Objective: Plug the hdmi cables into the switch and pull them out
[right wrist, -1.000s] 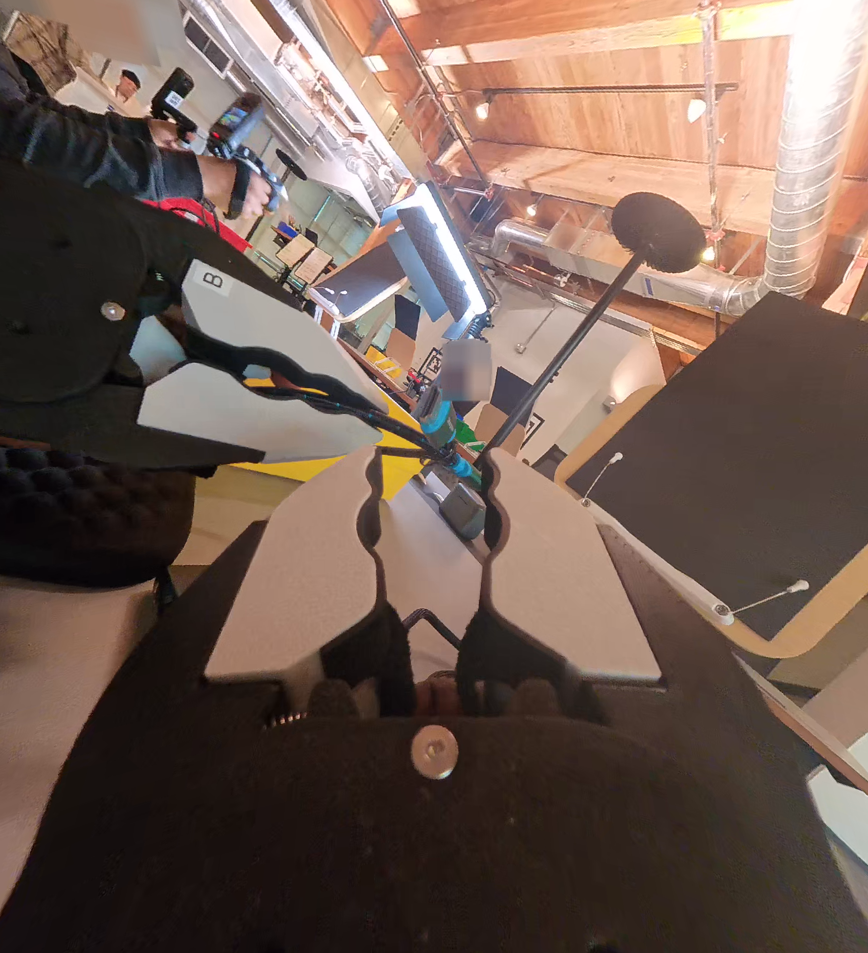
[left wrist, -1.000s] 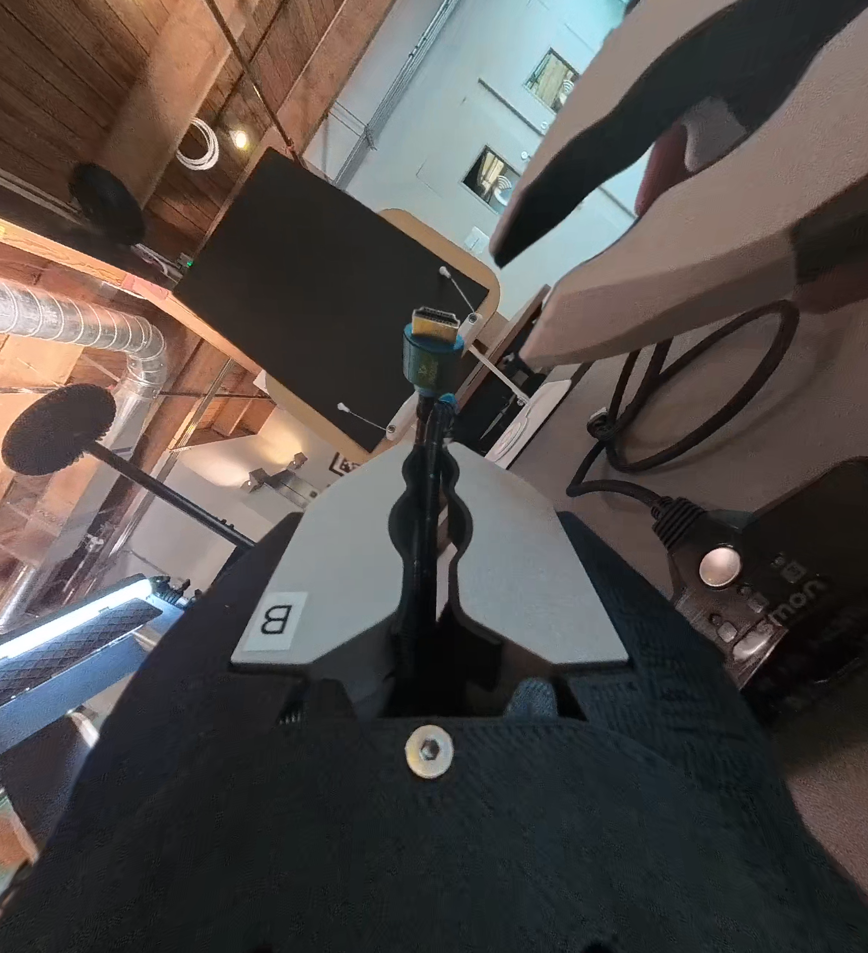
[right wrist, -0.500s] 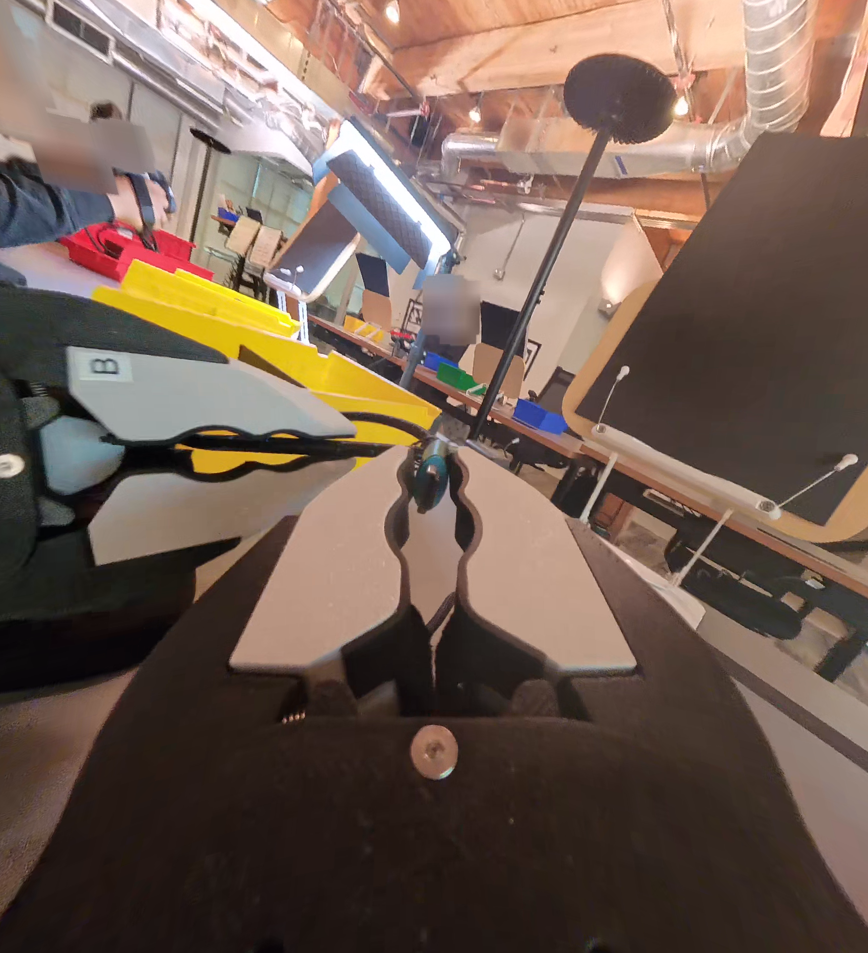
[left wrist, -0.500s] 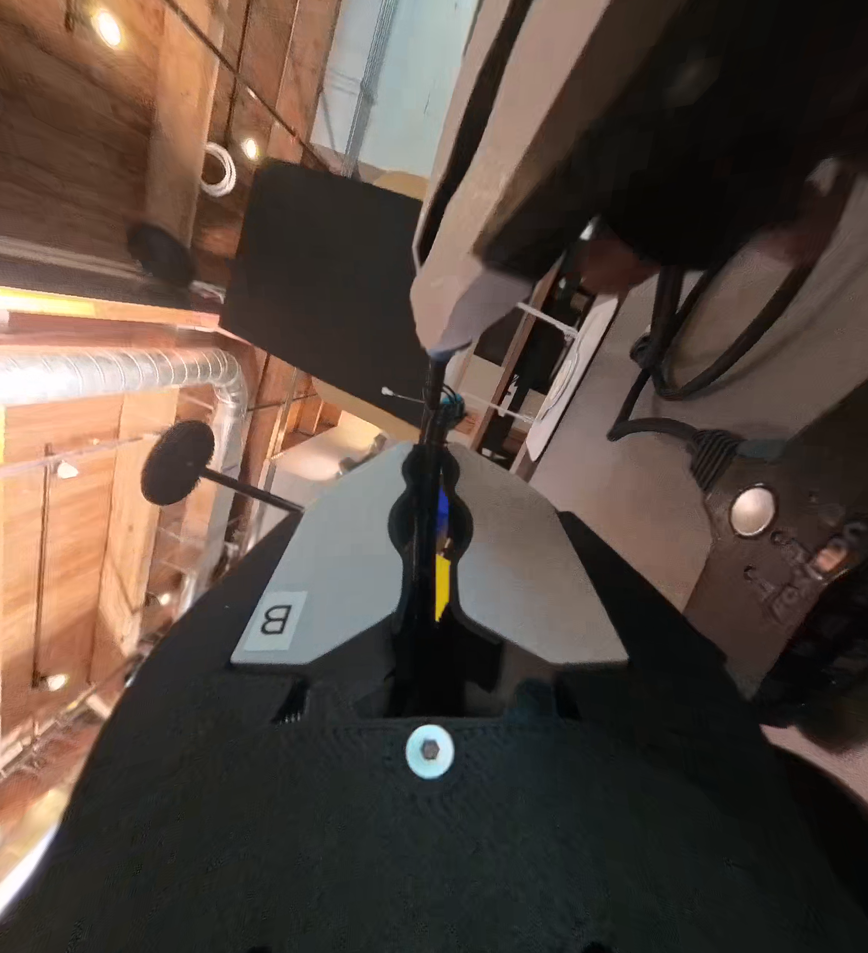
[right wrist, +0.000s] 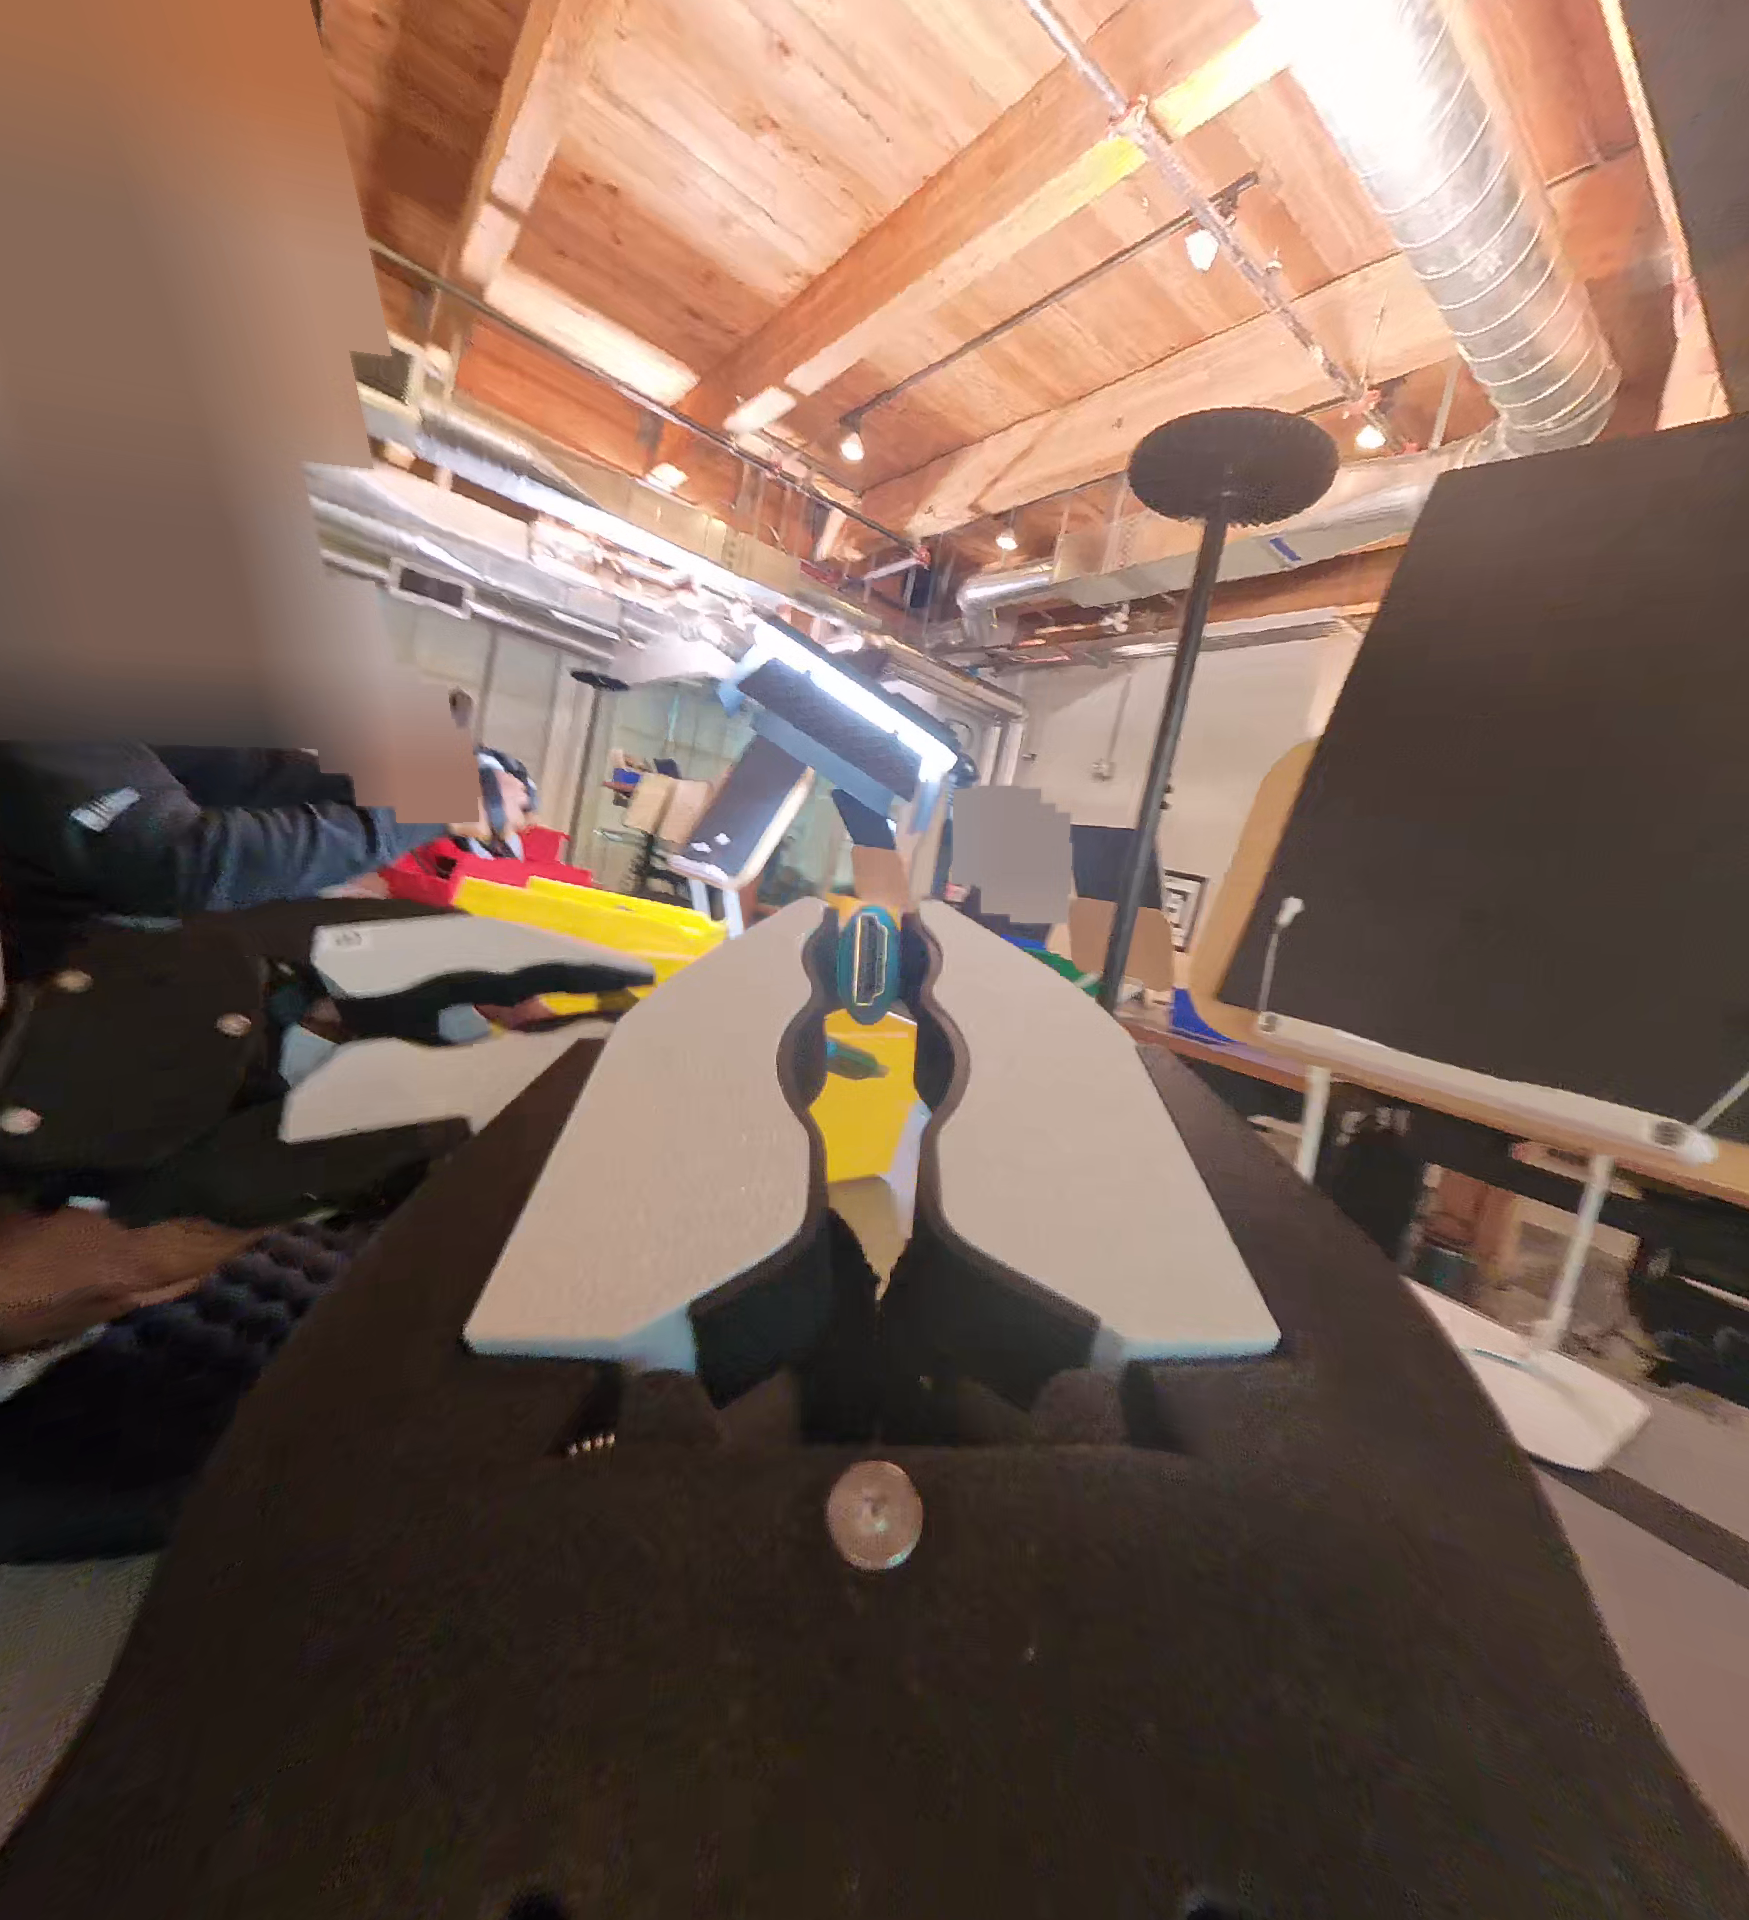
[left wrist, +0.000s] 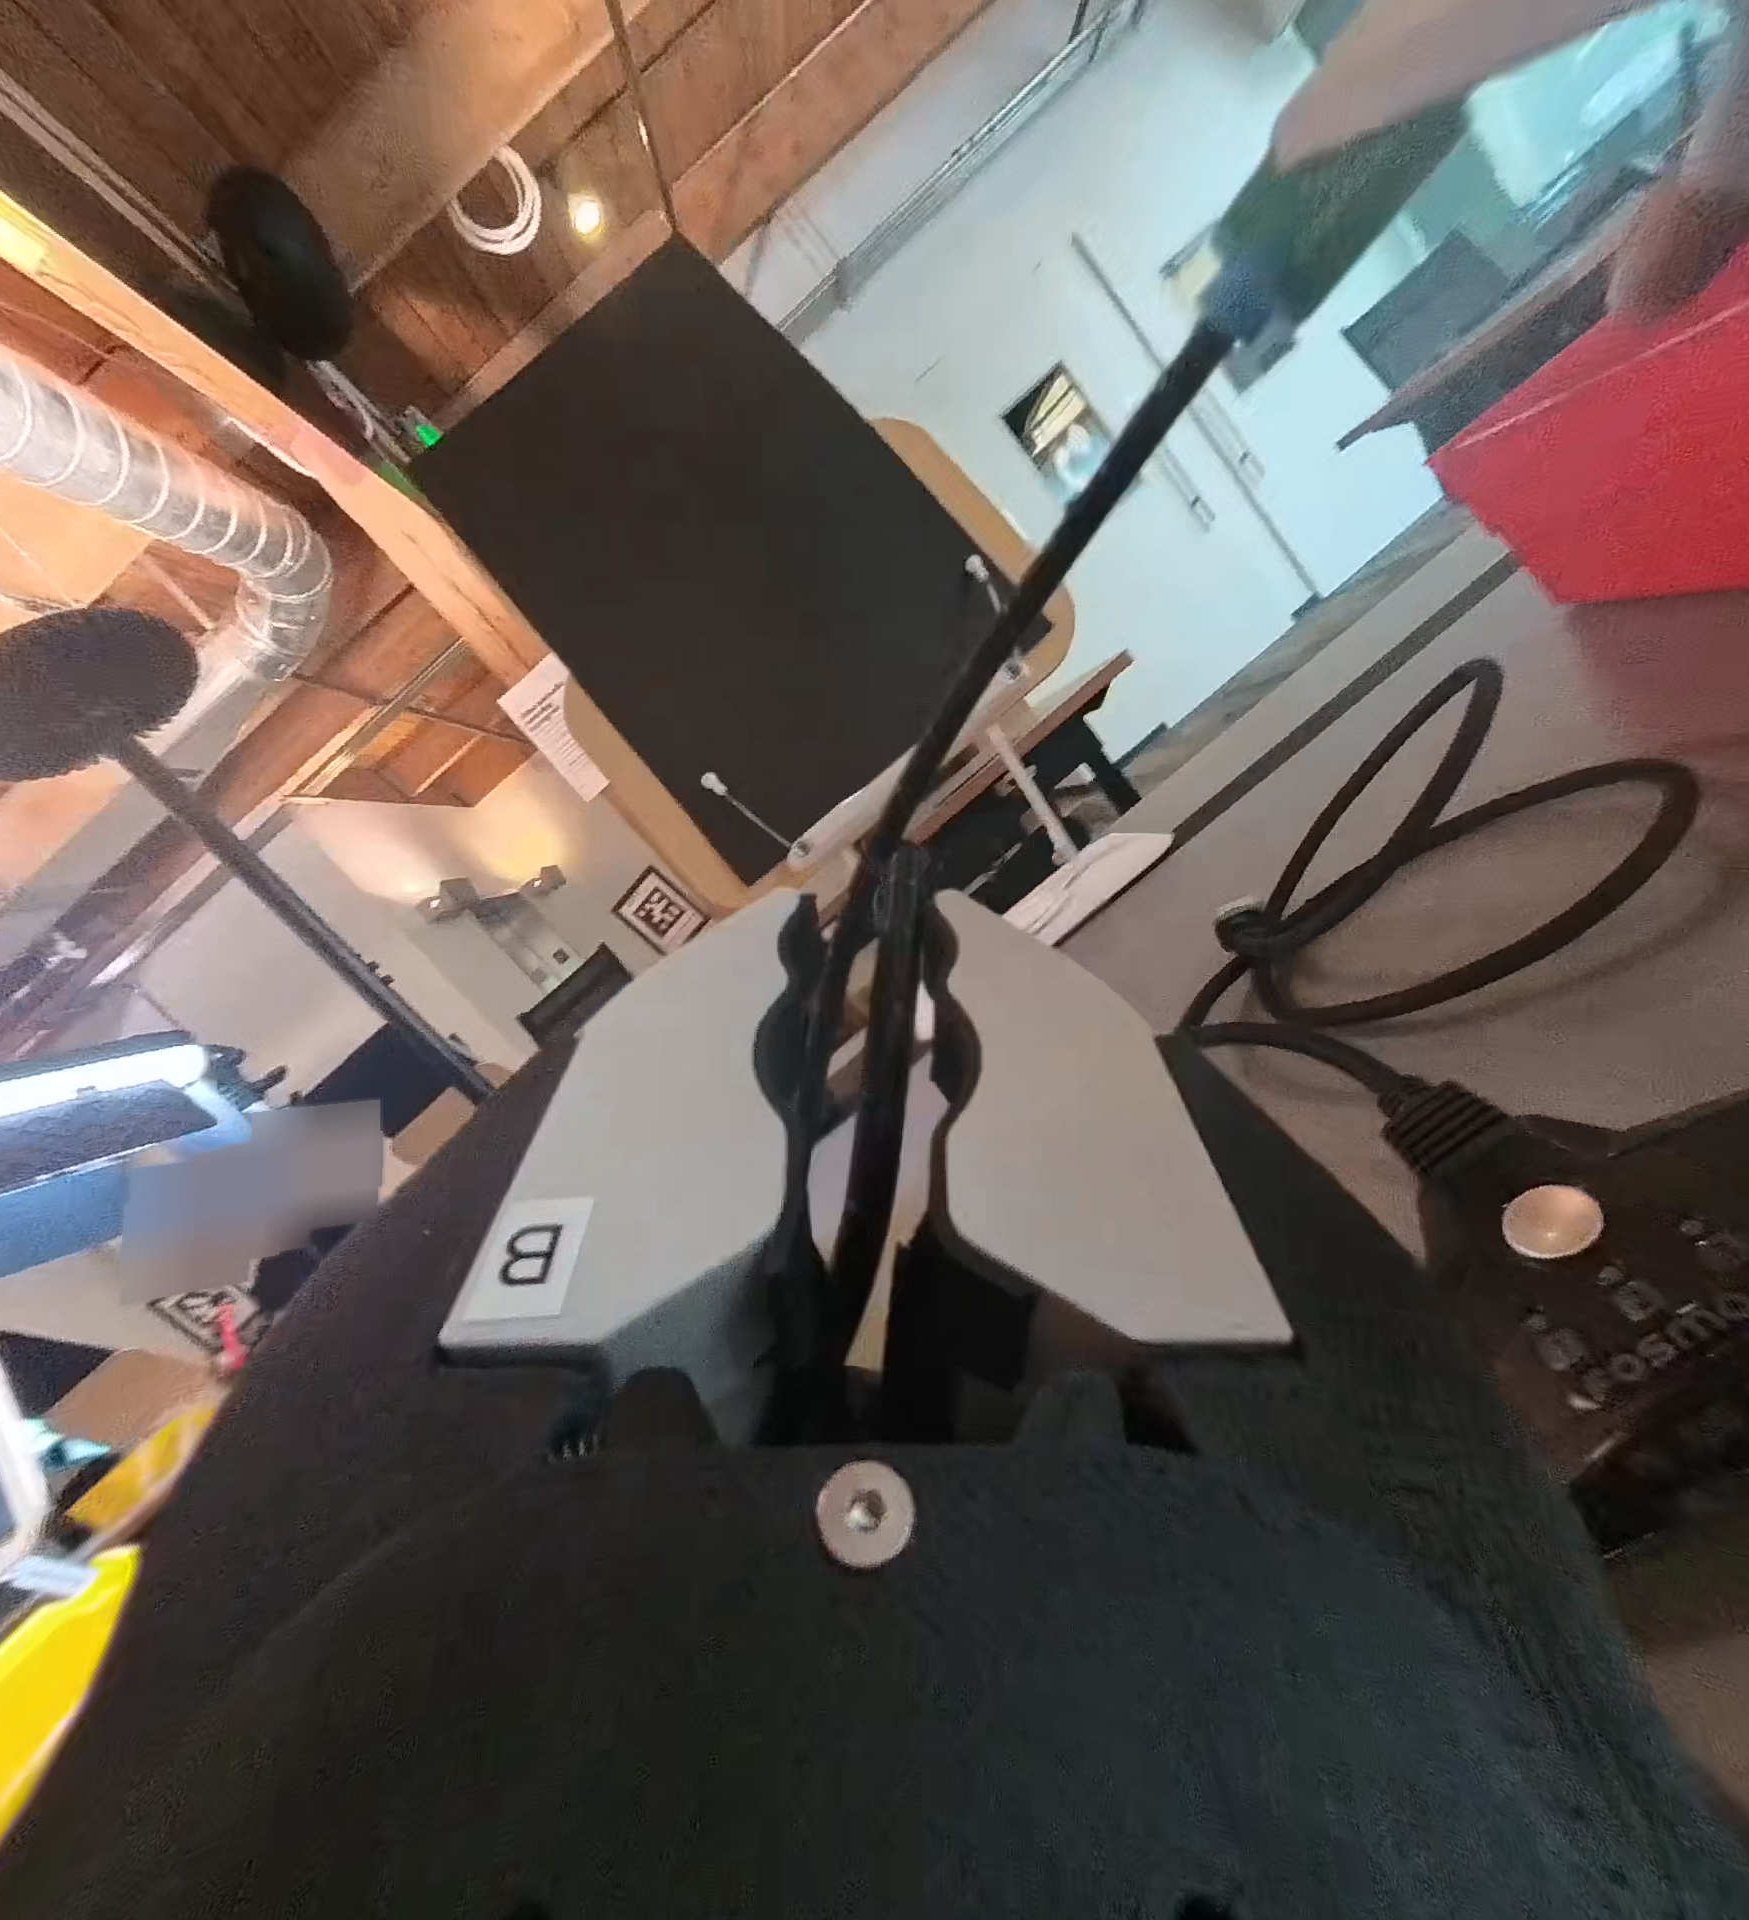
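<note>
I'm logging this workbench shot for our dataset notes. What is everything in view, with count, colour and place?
HDMI plug: one, teal shell with metal tip, between the right gripper's fingertips, its end facing the camera.
HDMI cable: one, black, running from the left gripper's fingers up to the blurred right gripper.
Switch: one, black box with a round silver button, on the grey table at right.
Looped cable: one, black, on the table, plugged into the switch.
Red bin: one, far right.
Yellow bins: stacked, behind the left gripper.
Black panels: tilted, background.
Left gripper: grey fingers, slightly apart around the cable.
Right gripper: grey fingers, clamping the plug.
</note>
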Demonstrator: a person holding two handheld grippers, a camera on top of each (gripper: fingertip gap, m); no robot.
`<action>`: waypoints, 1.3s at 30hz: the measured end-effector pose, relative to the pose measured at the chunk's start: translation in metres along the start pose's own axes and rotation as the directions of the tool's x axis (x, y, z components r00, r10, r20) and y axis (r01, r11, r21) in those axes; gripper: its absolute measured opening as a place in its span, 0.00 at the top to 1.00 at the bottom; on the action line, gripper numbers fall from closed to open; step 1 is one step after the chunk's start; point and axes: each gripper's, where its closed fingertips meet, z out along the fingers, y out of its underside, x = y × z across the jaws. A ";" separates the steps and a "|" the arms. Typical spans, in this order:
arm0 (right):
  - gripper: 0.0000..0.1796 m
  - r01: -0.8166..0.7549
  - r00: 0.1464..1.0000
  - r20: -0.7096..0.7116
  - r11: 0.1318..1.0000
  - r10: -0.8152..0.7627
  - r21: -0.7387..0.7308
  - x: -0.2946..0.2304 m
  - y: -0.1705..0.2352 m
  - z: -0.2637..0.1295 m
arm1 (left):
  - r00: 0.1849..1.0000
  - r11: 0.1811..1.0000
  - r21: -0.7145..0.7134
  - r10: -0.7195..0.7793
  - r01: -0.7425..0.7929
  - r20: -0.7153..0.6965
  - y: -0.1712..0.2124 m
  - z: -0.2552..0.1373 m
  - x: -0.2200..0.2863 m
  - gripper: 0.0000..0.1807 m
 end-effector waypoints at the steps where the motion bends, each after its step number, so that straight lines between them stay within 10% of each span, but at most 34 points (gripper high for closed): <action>1: 0.94 0.027 0.999 -0.019 0.999 -0.027 -0.023 0.000 0.004 0.001 | 0.999 0.998 0.032 -0.049 0.050 -0.015 -0.005 -0.001 0.000 0.87; 7: 0.94 0.011 0.996 -0.092 0.992 -0.022 -0.128 0.008 0.027 0.004 | 0.892 0.827 0.359 -0.335 0.433 -0.304 -0.062 -0.032 0.004 0.83; 15: 0.94 0.036 0.999 0.011 0.990 -0.035 -0.133 -0.011 0.030 0.008 | 0.451 0.514 0.052 -0.696 0.856 -0.559 -0.045 -0.020 0.004 0.75; 18: 0.93 -0.021 0.997 0.064 0.991 0.029 -0.131 -0.018 0.029 0.008 | 0.619 0.681 0.090 -0.594 0.727 -0.514 -0.043 -0.018 0.017 0.73; 22: 0.92 -0.262 0.925 0.239 0.951 0.295 -0.162 -0.042 0.027 0.009 | 0.956 0.943 0.270 -0.119 0.194 -0.269 -0.045 -0.019 0.034 0.73; 30: 0.90 -0.635 0.620 0.385 0.725 0.684 -0.265 -0.058 0.021 0.005 | 0.978 0.974 0.225 0.065 -0.019 -0.197 -0.037 -0.014 0.045 0.80; 35: 0.90 -0.533 0.630 0.501 0.800 0.593 -0.278 -0.084 0.011 -0.001 | 0.970 0.968 0.202 0.184 -0.151 -0.158 -0.033 -0.013 0.049 0.96; 39: 0.88 -0.289 0.802 0.482 0.936 0.352 -0.201 -0.082 0.017 -0.001 | 0.973 0.978 0.165 0.155 -0.127 -0.171 -0.028 -0.011 0.047 0.97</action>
